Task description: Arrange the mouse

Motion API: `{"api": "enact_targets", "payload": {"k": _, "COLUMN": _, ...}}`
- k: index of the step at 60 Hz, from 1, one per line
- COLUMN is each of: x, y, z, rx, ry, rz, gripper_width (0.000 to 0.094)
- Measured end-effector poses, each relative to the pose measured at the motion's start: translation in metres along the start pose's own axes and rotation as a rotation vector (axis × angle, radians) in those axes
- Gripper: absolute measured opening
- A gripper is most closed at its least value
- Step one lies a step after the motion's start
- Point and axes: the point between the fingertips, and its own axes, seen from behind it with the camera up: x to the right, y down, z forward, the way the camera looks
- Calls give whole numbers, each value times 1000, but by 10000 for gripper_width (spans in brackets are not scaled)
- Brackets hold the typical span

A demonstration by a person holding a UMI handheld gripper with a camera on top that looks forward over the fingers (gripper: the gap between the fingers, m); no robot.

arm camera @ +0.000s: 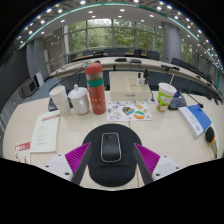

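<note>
Mouse (110, 148) sits on a round black mat (110, 135) on the desk (170, 125), between the fingers (77, 157), which stand apart. Likely light, rigid, smooth-shelled; best pinched across its flanks.

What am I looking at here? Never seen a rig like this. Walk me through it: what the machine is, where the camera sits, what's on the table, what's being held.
There is no robot arm. A person carries a hand-held tool with two-finger tongs, and the one picture comes from a wide-angle camera riding on that tool, looking forward along the fingers. The two magenta pads are the fingers' inner faces.

Between them lies a dark computer mouse on a round black mouse mat. The fingers stand apart with a gap at each side, so nothing is gripped.

Beyond, on the pale table: a tall red bottle, a white mug, a white jar, a green-banded cup, a printed sheet and a booklet.
</note>
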Motion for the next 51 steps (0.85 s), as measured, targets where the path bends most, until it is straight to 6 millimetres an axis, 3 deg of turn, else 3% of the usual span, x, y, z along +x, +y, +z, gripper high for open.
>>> {"api": "enact_targets", "payload": {"k": 7, "x": -4, "y": 0, "z": -73, "rx": 53, "ry": 24, "rz": -33, "gripper_width": 855}}
{"api": "enact_targets", "payload": {"k": 12, "x": -12, "y": 10, "z": -129, "rx": 78, "ry": 40, "rz": -43, "gripper_width": 857}}
{"api": "enact_targets", "payload": {"k": 21, "x": -27, "y": 48, "z": -221, "rx": 94, "ry": 65, "rz": -54, "gripper_width": 856}}
{"api": "enact_targets", "payload": {"k": 29, "x": -41, "y": 83, "z": -282, "rx": 99, "ry": 68, "rz": -70, "gripper_width": 856}}
{"api": "enact_targets", "payload": {"k": 39, "x": -49, "y": 108, "z": -324, "rx": 114, "ry": 73, "rz": -89, "gripper_width": 854}}
{"api": "enact_targets", "payload": {"k": 51, "x": -50, "y": 110, "z": -344, "rx": 148, "ry": 82, "rz": -84, "gripper_width": 855}}
